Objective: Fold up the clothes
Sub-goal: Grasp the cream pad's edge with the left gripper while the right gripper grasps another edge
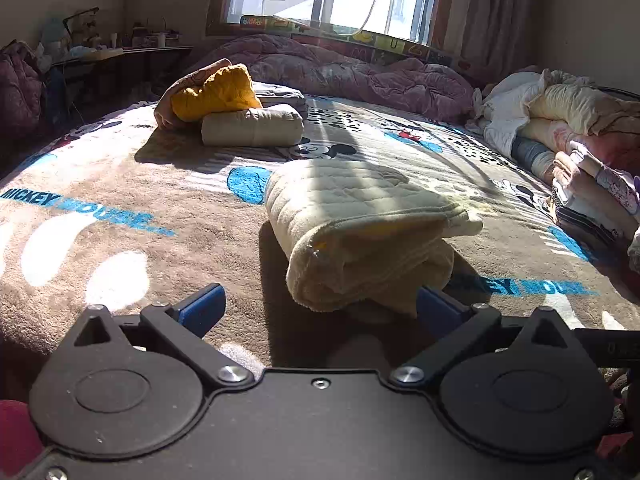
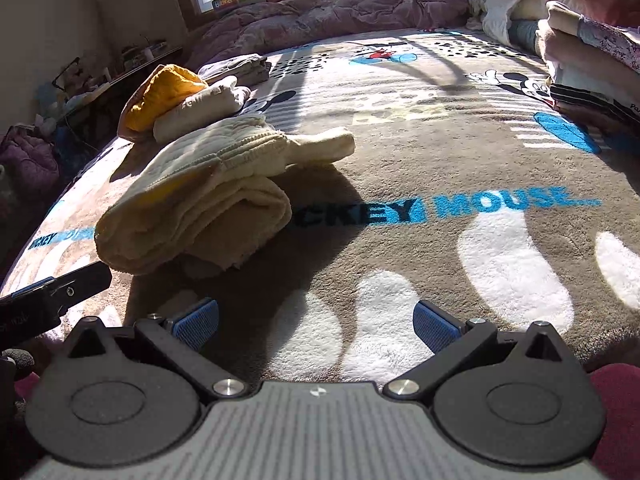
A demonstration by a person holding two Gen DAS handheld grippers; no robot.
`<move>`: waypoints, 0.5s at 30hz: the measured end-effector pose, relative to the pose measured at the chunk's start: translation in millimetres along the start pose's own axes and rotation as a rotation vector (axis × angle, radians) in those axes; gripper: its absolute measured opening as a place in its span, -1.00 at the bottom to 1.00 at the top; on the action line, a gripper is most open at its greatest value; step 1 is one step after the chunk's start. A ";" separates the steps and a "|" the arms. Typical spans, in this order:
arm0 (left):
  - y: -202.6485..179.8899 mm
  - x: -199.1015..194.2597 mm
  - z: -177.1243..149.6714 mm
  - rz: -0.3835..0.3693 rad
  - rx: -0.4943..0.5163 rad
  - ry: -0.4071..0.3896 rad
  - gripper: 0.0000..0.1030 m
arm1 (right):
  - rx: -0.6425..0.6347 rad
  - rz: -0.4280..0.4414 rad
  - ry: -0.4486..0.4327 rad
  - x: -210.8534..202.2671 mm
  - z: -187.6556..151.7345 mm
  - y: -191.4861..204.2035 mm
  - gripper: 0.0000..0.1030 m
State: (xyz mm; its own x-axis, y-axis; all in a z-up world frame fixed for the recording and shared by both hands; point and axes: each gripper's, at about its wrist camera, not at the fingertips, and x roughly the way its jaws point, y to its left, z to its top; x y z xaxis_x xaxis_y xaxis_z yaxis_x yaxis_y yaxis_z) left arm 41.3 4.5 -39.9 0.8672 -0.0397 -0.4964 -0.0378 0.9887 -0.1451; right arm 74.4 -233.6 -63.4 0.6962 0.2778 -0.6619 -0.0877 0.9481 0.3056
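A cream quilted garment (image 1: pixel 368 232) lies folded in a thick bundle on the Mickey Mouse blanket (image 1: pixel 120 184), just ahead of my left gripper (image 1: pixel 320 308). The left gripper is open and empty, its blue pads apart, with the bundle's near edge between and beyond them. In the right wrist view the same bundle (image 2: pixel 200 196) lies to the left. My right gripper (image 2: pixel 316 324) is open and empty over bare blanket (image 2: pixel 480 168), to the right of the bundle. Part of the left gripper (image 2: pixel 56 292) shows at the left edge.
A stack of folded clothes with a yellow piece (image 1: pixel 216 92) and a cream roll (image 1: pixel 252 126) sits at the far left. A heap of unfolded clothes (image 1: pixel 580 152) lies at the right edge. A purple quilt (image 1: pixel 340 68) is bunched under the window.
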 end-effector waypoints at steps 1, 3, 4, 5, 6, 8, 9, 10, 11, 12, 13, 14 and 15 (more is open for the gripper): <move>-0.6 3.1 2.3 -0.003 0.004 -0.013 0.99 | 0.029 0.016 -0.005 3.3 0.7 -8.7 0.99; -4.1 8.4 6.1 0.002 0.016 -0.031 0.99 | 0.068 0.049 -0.032 7.4 0.6 -23.7 0.99; -6.2 11.7 7.6 0.008 0.024 -0.037 0.99 | 0.085 0.069 -0.054 9.3 0.3 -32.1 0.99; -8.5 15.9 9.2 0.012 0.031 -0.038 0.99 | 0.105 0.081 -0.072 11.6 0.2 -40.6 0.99; -10.8 20.0 10.6 0.012 0.037 -0.036 0.99 | 0.126 0.096 -0.087 13.7 0.5 -48.6 0.99; -15.8 29.2 14.3 0.007 0.043 -0.029 0.98 | 0.162 0.131 -0.110 17.0 2.1 -61.2 0.99; -18.3 33.2 16.3 0.007 0.045 -0.027 0.98 | 0.167 0.146 -0.123 18.3 3.2 -63.8 0.99; -21.6 36.9 18.8 0.010 0.052 -0.029 0.98 | 0.173 0.160 -0.136 19.6 4.3 -66.5 0.99; -26.0 39.7 21.5 0.015 0.069 -0.034 0.98 | 0.179 0.175 -0.149 20.9 5.4 -69.1 0.99; -30.5 42.4 24.3 0.020 0.086 -0.038 0.98 | 0.184 0.189 -0.162 22.3 6.5 -71.8 0.99; -35.2 44.9 27.0 0.023 0.105 -0.043 0.98 | 0.190 0.204 -0.175 23.6 7.6 -74.4 0.99; -41.4 46.5 29.3 0.020 0.132 -0.050 0.98 | 0.193 0.216 -0.182 25.2 8.6 -76.2 0.99; -47.6 48.1 31.5 0.017 0.159 -0.056 0.98 | 0.195 0.228 -0.179 27.7 9.4 -76.9 0.99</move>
State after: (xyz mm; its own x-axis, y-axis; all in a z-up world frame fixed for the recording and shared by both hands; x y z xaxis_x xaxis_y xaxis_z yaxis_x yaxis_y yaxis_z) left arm 100.4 -40.0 -29.9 0.8934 -0.0186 -0.4489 0.0221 0.9998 0.0026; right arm 107.2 -300.2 -98.8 0.7900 0.4308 -0.4363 -0.1293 0.8126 0.5683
